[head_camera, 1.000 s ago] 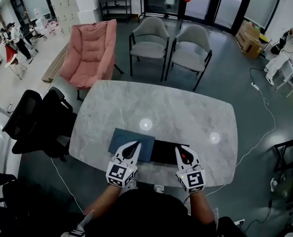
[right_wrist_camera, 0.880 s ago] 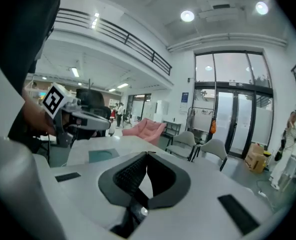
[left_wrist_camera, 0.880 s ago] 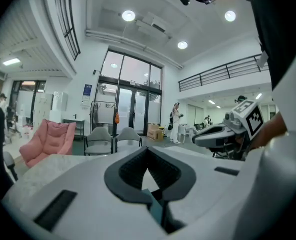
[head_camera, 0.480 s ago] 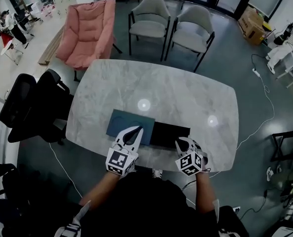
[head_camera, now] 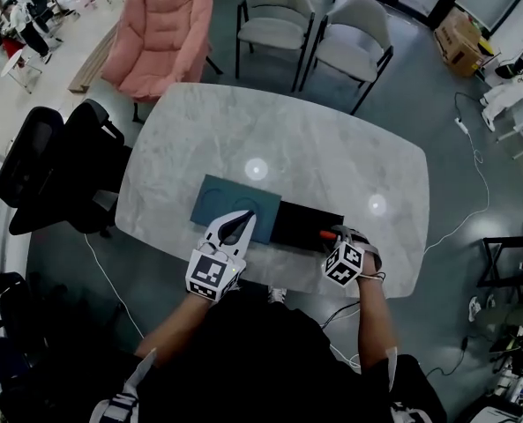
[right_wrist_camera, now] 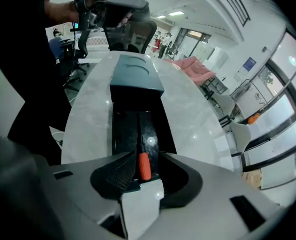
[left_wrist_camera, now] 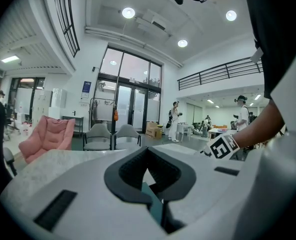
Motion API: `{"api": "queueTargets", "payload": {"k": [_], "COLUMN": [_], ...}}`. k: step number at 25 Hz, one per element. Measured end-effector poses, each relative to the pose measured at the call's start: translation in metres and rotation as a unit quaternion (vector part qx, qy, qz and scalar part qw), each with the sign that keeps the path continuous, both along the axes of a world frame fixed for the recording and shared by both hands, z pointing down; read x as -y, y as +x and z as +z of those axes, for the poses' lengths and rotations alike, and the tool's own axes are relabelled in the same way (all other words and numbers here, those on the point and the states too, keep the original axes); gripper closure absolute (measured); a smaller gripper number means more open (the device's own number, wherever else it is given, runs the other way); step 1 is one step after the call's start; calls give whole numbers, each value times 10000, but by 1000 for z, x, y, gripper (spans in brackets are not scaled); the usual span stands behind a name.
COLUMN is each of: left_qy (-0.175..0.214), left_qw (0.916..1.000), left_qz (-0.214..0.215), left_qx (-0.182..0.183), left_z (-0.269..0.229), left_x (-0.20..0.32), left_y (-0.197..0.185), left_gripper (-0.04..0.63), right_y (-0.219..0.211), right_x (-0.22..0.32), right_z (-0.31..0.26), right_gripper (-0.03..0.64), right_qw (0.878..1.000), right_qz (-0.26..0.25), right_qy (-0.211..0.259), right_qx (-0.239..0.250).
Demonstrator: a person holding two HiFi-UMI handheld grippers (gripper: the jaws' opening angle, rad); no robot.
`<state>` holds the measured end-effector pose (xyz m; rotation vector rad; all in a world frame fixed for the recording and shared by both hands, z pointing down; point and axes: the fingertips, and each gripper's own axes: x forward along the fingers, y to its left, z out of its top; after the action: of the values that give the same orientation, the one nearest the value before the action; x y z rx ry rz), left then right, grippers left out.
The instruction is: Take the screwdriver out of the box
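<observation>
The marble table carries the whole job near its front edge, where the black box stands open with its teal lid lying flat on the tabletop just beside it on the left. The opening step therefore looks done. The left gripper hangs over the near right corner of that lid. In the left gripper view its jaw tips are drawn together with nothing between them, only a sliver of teal showing below, so it seems to have no part in the grasp. The right gripper is lowered into the right end of the box with its jaws apart, one on each side of the screwdriver. The orange handle stands between the pads, close against the left one, with a narrow gap on the other side, so the jaws are not yet clamped. The screwdriver lies in the box, its dark shaft running away from the gripper along the black interior. By my reading the task is a little past halfway: the box is open, the tool is found and the gripper is lined up on the handle. What is left is to close on the handle, lift the tool clear of the box walls and set it down outside.
</observation>
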<state>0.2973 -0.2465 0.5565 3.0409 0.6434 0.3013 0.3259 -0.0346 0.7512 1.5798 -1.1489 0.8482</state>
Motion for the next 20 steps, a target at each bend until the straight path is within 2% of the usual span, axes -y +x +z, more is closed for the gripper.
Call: {"api": "queueTargets", "payload": {"k": [5, 10, 17, 20], "left_qy": [-80, -122, -211, -233], "left_qw": [9999, 9998, 9992, 9991], "left_qz": [-18, -126, -313, -330], "left_qx": [67, 80, 110, 128], "left_z": [7, 6, 7, 8], "left_x": [4, 16, 31, 33], "left_y": [-1, -1, -1, -3], "left_gripper": [589, 590, 589, 589], "right_y": [4, 7, 9, 10], "right_x": [-3, -7, -6, -7], "right_z": [26, 49, 64, 69], "right_gripper": [459, 459, 462, 495], "right_qw": [9976, 9942, 9918, 9912], "right_qz": [-278, -269, -177, -140], "right_qy": [-569, -932, -1041, -1105], "right_qx": [272, 455, 724, 716]}}
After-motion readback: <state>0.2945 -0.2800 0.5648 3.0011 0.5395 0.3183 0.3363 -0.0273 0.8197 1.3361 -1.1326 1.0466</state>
